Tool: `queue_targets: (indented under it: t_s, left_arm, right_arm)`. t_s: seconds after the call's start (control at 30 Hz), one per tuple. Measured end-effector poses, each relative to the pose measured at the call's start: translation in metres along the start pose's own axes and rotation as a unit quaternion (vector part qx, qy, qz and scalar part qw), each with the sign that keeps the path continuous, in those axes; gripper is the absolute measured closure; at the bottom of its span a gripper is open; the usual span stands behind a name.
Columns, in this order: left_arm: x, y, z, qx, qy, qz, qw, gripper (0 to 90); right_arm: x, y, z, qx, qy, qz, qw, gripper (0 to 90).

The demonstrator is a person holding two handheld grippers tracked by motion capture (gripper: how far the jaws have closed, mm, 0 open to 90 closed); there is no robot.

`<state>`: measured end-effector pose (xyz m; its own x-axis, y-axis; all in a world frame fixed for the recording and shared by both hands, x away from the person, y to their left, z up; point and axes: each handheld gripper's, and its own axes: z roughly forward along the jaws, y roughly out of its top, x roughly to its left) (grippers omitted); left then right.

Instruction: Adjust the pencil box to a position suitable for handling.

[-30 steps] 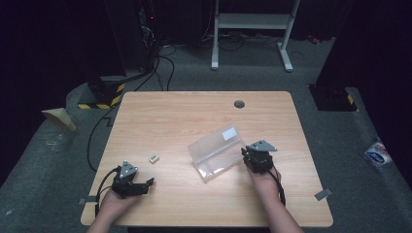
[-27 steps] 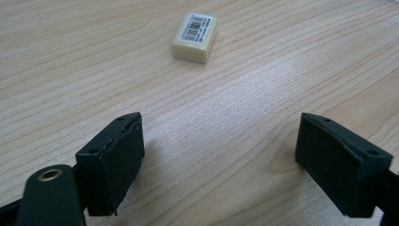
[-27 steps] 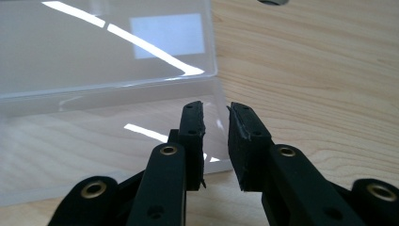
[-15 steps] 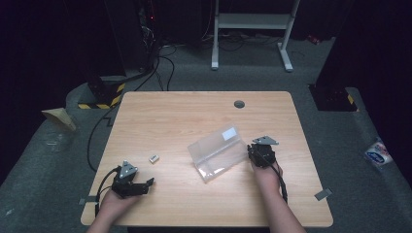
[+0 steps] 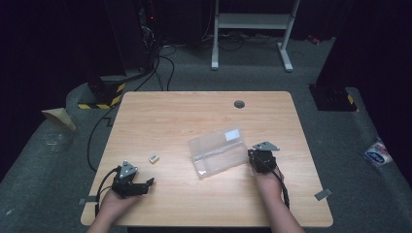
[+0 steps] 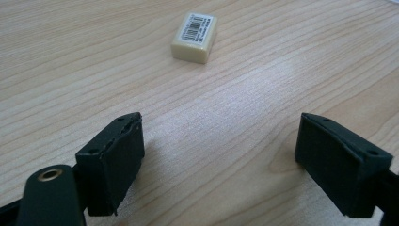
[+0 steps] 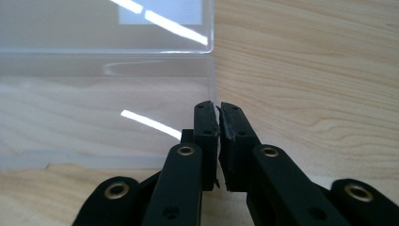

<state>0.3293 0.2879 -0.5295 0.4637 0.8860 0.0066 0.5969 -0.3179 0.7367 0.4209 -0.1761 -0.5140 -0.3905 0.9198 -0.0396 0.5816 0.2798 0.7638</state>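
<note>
On the table (image 5: pixel 165 116), the clear plastic bag (image 5: pixel 216 151) was pinched at its edge by the right gripper (image 7: pixel 217 110), whose jaws had just been closing, presumably to steady it. The left gripper (image 6: pixel 221 155) was kept spread wide near the small eraser (image 6: pixel 194 36), apparently for picking it up.

A light wooden rectangular counter (image 5: pixel 160 116) bears a small round dark grommet (image 5: pixel 239 104) near its far edge. On the grey floor beyond stand a white metal frame (image 5: pixel 252 22) and a yellow-and-black striped block (image 5: pixel 99 99); a crumpled blue-and-white wrapper (image 5: pixel 376 154) lies at right.
</note>
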Motion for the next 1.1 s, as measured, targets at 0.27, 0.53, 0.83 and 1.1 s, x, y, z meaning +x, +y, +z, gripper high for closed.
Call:
queue_targets:
  t_s: [0.27,0.53,0.83,1.1]
  left_arm:
    - [0.0,0.0,0.0,0.0,0.0,0.0,1.0,16.4]
    - [0.0,0.0,0.0,0.0,0.0,0.0,1.0,16.4]
    - [0.0,0.0,0.0,0.0,0.0,0.0,1.0,16.4]
    - [0.0,0.0,0.0,0.0,0.0,0.0,1.0,16.4]
  right_arm:
    - [0.012,-0.017,-0.015,-0.01,0.008,-0.001,0.9999,81.5]
    - [0.011,-0.014,-0.012,-0.013,0.013,0.007,0.9998,76.8]
    - [0.028,-0.014,-0.016,-0.01,0.027,-0.004,0.9996,79.0]
    - [0.036,-0.016,-0.017,-0.011,0.033,-0.011,0.9993,78.9]
